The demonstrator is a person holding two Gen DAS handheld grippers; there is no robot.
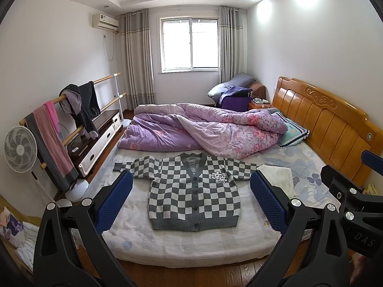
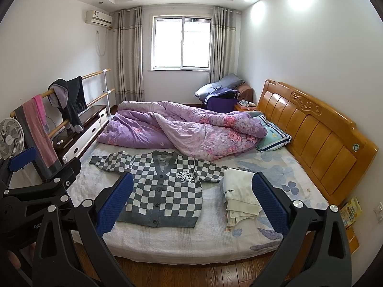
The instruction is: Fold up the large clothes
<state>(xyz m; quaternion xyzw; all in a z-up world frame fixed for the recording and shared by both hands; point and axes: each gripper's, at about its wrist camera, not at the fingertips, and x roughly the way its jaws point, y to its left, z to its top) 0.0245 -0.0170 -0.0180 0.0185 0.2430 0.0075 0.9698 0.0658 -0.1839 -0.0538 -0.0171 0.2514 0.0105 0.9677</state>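
A grey-and-white checkered cardigan [image 1: 194, 191] lies flat and buttoned on the bed, sleeves spread; it also shows in the right wrist view [image 2: 165, 189]. A folded cream garment [image 2: 239, 196] lies to its right, also in the left wrist view [image 1: 280, 177]. My left gripper [image 1: 191, 201] is open and empty, held above the bed's near edge, well short of the cardigan. My right gripper [image 2: 192, 203] is open and empty, beside the left one. Each gripper's body shows at the edge of the other's view.
A crumpled purple floral quilt [image 1: 203, 129] fills the far half of the bed. A wooden headboard [image 1: 330, 124] and pillow [image 1: 292, 131] are at the right. A clothes rail [image 1: 71, 110], fan [image 1: 20, 148] and low cabinet [image 1: 100, 138] stand left. Wood floor [image 1: 191, 275] lies below.
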